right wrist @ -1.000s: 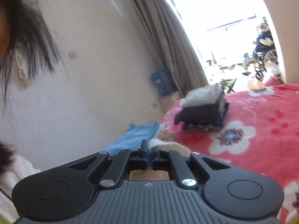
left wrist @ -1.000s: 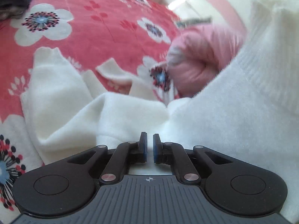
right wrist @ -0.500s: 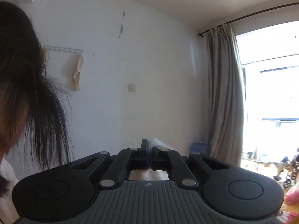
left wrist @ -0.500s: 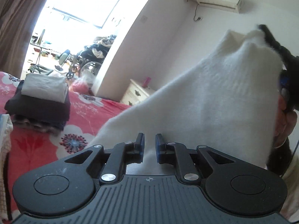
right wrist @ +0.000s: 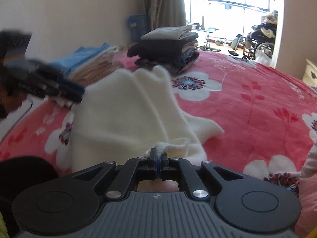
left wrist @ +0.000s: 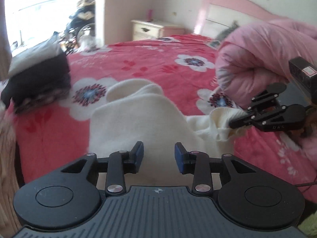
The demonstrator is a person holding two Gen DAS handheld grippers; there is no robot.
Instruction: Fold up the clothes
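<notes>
A cream white sweater (left wrist: 138, 115) lies spread on the red flowered bedspread (left wrist: 158, 63); it also shows in the right wrist view (right wrist: 122, 119). My left gripper (left wrist: 158, 154) is open, its jaws apart just above the near edge of the sweater, holding nothing. My right gripper (right wrist: 158, 158) is shut on a ribbed edge of the sweater. It shows in the left wrist view (left wrist: 235, 121) at the right, pinching that edge low over the bed. The left gripper appears blurred at the left of the right wrist view (right wrist: 65, 91).
A stack of folded dark clothes (right wrist: 168, 47) sits on the bed beyond the sweater. Blue and tan folded items (right wrist: 93, 61) lie beside it. A rolled pink quilt (left wrist: 267, 59) is at the right. A nightstand (left wrist: 154, 29) and pink headboard (left wrist: 227, 13) stand behind.
Both grippers came down from holding the sweater up in the air; the sweater now lies on the bed. My left gripper has opened and let go. My right gripper stays shut on its edge.
</notes>
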